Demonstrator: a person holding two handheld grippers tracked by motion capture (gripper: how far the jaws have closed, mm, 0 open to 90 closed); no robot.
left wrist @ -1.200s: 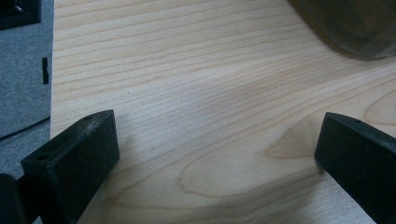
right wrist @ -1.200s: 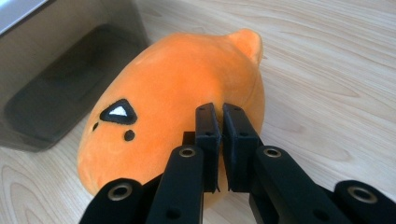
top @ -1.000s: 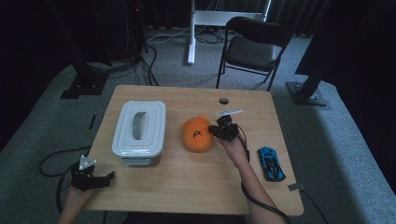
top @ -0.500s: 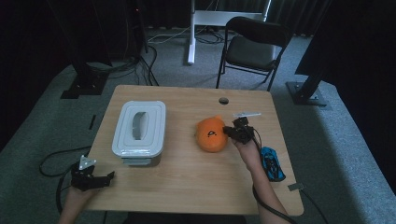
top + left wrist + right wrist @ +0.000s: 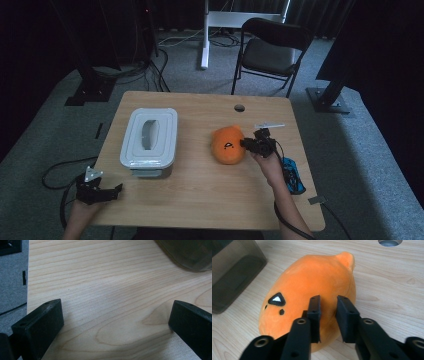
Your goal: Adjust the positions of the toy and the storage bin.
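An orange plush toy (image 5: 229,145) with a small black face lies on the wooden table (image 5: 200,200), right of the middle. My right gripper (image 5: 248,144) is at its right side. In the right gripper view the jaws (image 5: 328,305) stand a little apart over the plush (image 5: 312,277); they have just been opening, and the orange fabric shows in the gap without being pinched. At the table's front left corner my left gripper (image 5: 111,187) rests with its jaws (image 5: 116,315) wide apart over bare wood.
A white lidded box (image 5: 149,140) stands left of centre, seen as a dark wall (image 5: 234,270) in the right gripper view. A blue toy car (image 5: 292,175) lies near the right edge. A cable hole (image 5: 239,107) is at the back, with a chair (image 5: 272,50) behind the table.
My right gripper carried the plush rightward across the table, away from the box, and its jaws have parted. The left gripper has stayed put.
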